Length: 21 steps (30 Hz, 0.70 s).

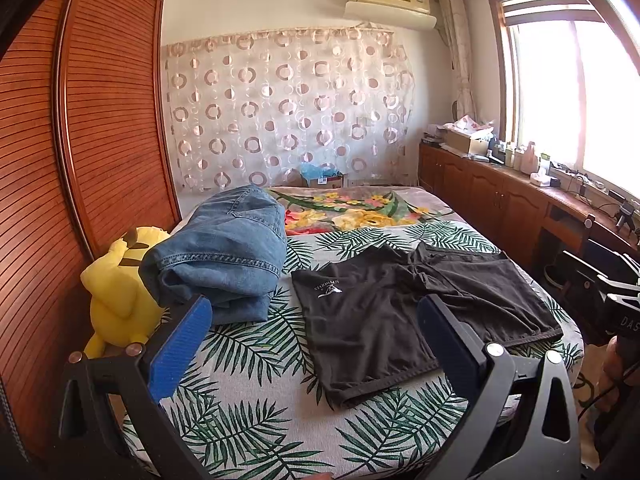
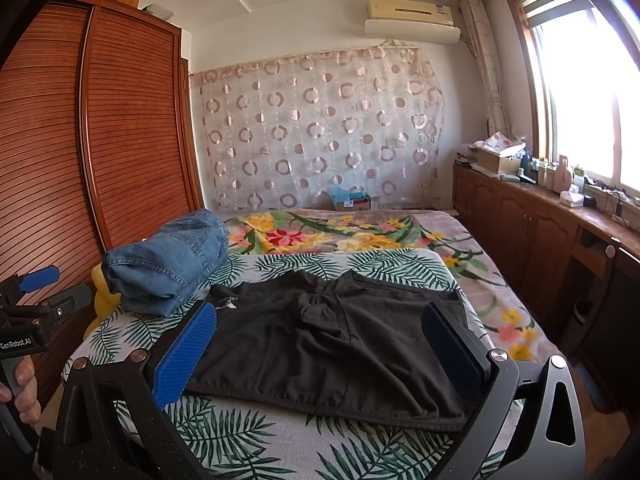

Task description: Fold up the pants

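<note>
Left gripper (image 1: 314, 344): I see both blue-padded fingers spread wide, nothing between them. It hovers above the near end of the bed, clear of the fabric.
Right gripper (image 2: 320, 350): I see the jaws equally wide apart and holding nothing. It hangs over the near hem of the shorts without touching them.
Black shorts (image 1: 404, 312): these are the pants to fold. I see them spread flat on the palm-leaf bedspread (image 1: 248, 364), unfolded, both legs pointing toward the near edge of the bed and the waistband toward the far side. A small white logo sits on the leg nearer the wardrobe. The crotch area is slightly bunched.
Shorts in right wrist view (image 2: 328, 344): I see the fabric lying between the two finger pads, below them.
Folded jeans (image 1: 224, 260): a blue denim stack just beside the shorts, on the wardrobe side, not overlapping them.
Yellow plush toy (image 1: 116, 296): wedged between the jeans and the slatted wooden wardrobe (image 1: 80, 140).
Floral blanket (image 1: 352, 208): covers the far part of the bed, beyond the bedspread.
Person's hand (image 2: 22, 392): I see it gripping the left gripper's handle at the left edge of the right wrist view.
</note>
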Each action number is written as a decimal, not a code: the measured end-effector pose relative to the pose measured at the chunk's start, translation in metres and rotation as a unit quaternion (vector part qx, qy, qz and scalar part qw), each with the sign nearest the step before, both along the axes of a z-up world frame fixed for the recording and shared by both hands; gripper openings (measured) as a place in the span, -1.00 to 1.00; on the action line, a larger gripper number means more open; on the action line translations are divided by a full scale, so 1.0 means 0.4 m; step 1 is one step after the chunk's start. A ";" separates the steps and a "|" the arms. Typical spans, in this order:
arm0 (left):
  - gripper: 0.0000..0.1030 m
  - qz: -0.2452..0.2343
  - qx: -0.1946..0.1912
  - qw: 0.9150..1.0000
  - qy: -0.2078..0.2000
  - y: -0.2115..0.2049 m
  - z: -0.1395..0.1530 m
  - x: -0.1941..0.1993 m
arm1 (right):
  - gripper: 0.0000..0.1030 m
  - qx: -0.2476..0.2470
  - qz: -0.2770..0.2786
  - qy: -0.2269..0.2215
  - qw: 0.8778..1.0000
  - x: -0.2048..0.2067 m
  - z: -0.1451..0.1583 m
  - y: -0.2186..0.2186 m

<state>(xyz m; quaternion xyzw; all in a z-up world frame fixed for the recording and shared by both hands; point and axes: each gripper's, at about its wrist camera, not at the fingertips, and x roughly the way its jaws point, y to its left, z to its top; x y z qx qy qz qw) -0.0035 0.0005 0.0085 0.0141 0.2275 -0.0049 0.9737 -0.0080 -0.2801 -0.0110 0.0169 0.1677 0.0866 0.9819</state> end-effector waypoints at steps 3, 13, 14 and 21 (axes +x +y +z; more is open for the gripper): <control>1.00 0.000 0.000 1.000 -0.001 0.001 0.000 0.000 | 0.99 0.001 0.000 0.000 1.000 0.002 0.000 0.000; 1.00 0.000 -0.001 1.000 -0.002 -0.004 0.009 -0.001 | 0.99 0.000 0.000 -0.002 1.000 -0.004 0.001 -0.001; 1.00 0.000 0.000 1.000 -0.002 -0.002 0.004 -0.002 | 0.99 0.001 -0.001 -0.002 1.000 -0.004 0.001 -0.001; 1.00 -0.006 0.000 1.000 -0.004 -0.015 0.016 -0.011 | 0.99 0.001 -0.001 -0.001 1.000 -0.006 0.000 -0.001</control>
